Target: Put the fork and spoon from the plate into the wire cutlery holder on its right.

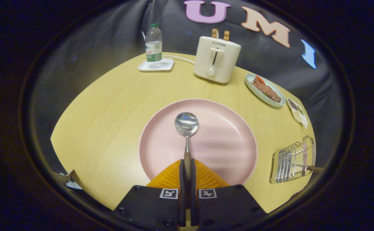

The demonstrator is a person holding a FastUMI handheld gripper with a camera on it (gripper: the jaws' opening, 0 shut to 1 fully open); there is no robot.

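A spoon (186, 125) with a shiny bowl and a wooden handle points away from me over the pink plate (225, 141). My gripper (187, 164) is shut on the spoon's wooden handle, both fingers pressed against it. To the right of the plate stands the wire cutlery holder (292, 159). A wooden handle (315, 168) sticks out of the holder's right side, and its head is hidden among the wires.
At the back of the round wooden table (110, 106) stand a cream toaster (216, 59) and a water bottle (154, 45) on a white tray. A plate of meat (265, 89) and a small dish (297, 112) lie back right.
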